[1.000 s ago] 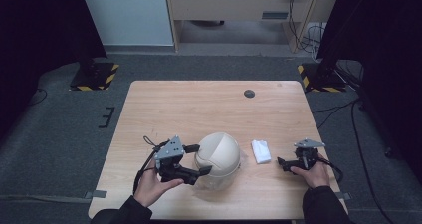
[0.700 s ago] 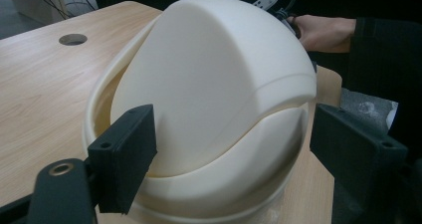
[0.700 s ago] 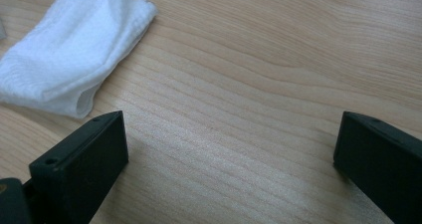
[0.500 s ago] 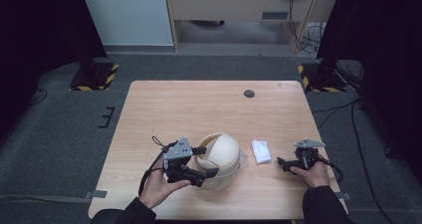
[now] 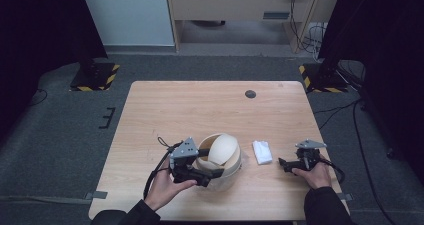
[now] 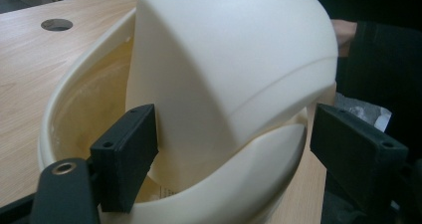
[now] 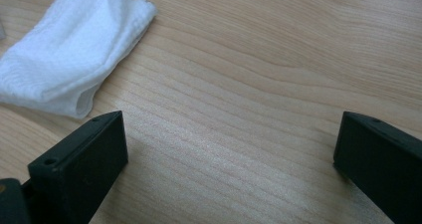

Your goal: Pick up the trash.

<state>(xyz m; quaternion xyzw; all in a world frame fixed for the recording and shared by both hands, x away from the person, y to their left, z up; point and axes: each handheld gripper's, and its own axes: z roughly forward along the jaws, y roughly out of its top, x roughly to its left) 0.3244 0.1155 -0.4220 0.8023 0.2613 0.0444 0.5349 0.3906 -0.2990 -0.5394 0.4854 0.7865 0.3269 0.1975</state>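
Cream lidded container (image 5: 220,160) sits near the worktop's (image 5: 210,105) front edge, its domed swing lid tipped partly open. My left tool (image 6: 229,144) straddles it, jaws wide, gripping nothing; I judge closing on the lid comes next. My right tool (image 7: 229,154) rests open beside a white cloth (image 7: 69,59). No readable writing.

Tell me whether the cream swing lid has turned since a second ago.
Yes. The lid was closed like a dome; now it is tipped open inside the bin, while the white cloth beside it stayed put.
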